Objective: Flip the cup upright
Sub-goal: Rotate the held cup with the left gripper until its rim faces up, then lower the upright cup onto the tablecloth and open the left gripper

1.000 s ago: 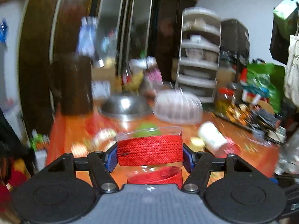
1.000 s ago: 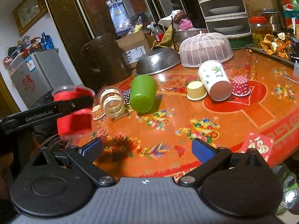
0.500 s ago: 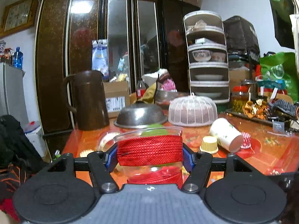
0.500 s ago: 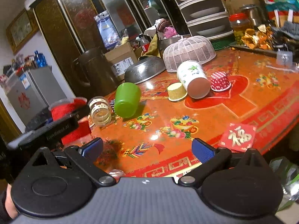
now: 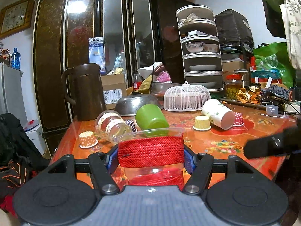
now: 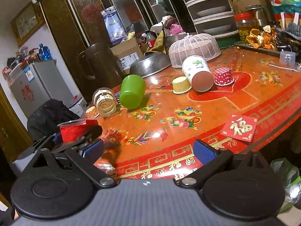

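Two blue pads of the left gripper [image 5: 150,159] clamp the clear red-wrapped cup [image 5: 150,151], rim up, above the table's [image 6: 207,113] near left edge. The right gripper [image 6: 148,151] gapes wide, holding nothing.

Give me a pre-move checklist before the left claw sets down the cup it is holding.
1. Grip: left claw is shut on the clear cup with red band, a pad on each side. Ok.
2. Orientation: rim up, base down. Ok.
3. Cup over the table: it looks to hang at or beyond the near edge. Not ok.
4. Landing spot: bare patch ahead, short of the green cup and the taped clear cup, both on their sides. Ok.
5. Right claw: open, holding nothing, apart from the left. Ok.
6. Height above the table: cannot tell.
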Demonstrator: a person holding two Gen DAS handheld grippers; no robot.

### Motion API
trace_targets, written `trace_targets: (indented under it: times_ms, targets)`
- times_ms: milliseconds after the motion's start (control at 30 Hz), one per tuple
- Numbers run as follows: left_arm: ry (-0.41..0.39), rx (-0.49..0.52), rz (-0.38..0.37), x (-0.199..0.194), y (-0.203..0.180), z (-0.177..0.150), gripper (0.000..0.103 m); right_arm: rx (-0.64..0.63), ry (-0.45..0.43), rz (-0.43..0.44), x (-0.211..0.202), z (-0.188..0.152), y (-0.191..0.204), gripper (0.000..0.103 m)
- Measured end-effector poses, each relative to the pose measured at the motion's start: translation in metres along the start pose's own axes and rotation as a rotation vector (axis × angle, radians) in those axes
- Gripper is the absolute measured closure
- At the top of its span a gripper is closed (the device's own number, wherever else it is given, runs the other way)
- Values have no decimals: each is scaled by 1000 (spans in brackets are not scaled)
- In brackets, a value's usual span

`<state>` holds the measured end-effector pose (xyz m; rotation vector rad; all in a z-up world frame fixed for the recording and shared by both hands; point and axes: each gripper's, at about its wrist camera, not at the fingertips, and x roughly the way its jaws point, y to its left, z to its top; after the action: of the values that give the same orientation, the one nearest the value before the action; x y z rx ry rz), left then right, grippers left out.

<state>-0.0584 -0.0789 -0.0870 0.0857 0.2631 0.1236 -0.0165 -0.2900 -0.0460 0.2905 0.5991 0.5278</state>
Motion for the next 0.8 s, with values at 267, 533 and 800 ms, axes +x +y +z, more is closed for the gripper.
trace_targets:
  times_ms: [267,533,800]
  targets:
    - [-78,-12,-23,-17,8,-15,34,-14,3,-7,5,0,8,1]
    - [-91,-6,-61,-26,14,-29,15,-22,16,-3,6,-3,12,1]
    - [-30,12,-169,-30,30,-33,11,-27,25,-3,8,-5,13,1]
